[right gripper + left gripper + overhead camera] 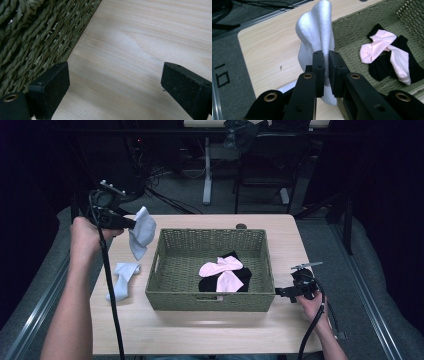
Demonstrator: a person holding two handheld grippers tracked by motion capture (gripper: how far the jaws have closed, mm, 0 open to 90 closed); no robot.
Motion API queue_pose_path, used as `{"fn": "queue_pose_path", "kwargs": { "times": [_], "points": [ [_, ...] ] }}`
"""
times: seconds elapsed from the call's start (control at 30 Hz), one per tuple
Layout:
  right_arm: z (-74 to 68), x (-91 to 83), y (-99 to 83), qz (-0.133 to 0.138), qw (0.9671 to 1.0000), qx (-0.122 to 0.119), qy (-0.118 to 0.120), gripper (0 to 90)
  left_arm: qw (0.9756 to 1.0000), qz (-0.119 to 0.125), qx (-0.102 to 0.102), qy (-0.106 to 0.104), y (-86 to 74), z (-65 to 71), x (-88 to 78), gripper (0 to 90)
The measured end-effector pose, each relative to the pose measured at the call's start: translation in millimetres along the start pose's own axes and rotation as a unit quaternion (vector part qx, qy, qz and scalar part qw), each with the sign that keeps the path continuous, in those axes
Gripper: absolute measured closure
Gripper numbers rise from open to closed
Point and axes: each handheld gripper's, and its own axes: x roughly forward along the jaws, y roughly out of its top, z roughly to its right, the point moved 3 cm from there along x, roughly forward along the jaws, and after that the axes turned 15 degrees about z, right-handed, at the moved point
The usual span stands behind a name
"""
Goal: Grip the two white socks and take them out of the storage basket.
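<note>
Gripping white sock point(317, 32), left claw point(325, 71) raised.

Woven olive-green wicker basket point(210, 301). Inside: pink socks point(225, 271) over black socks point(241, 277). Held white sock point(142, 232), faintly bluish in high view; second white sock point(121, 279) on pale wood-grain tabletop point(200, 330). Black left claw point(326, 65); black right claw point(113, 82).

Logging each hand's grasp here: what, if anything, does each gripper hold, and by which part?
The left gripper pinches a white sock on a fold in its lower half, and it hangs off the table. The right gripper is open and holds nothing.
</note>
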Motion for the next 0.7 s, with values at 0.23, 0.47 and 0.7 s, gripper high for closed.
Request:
{"fn": "queue_pose_path", "kwargs": {
  "times": [0.23,0.47,0.7],
  "points": [
    [-0.5,0.0,0.1,0.0,1.0,0.0,0.001,8.0,0.9996,-0.006,-0.017,0.024,-17.9,-17.8,-8.1,84.6],
    [0.1,0.0,-0.1,-0.002,1.0,0.0,-0.002,8.0,0.9982,-0.019,-0.039,0.041,-45.4,-34.6,-3.8,84.5],
    [0.0,0.3,-0.3,-0.003,1.0,0.0,-0.001,8.0,0.9965,-0.038,-0.062,0.04,-79.6,-44.1,11.4,84.4]
  ]
}}
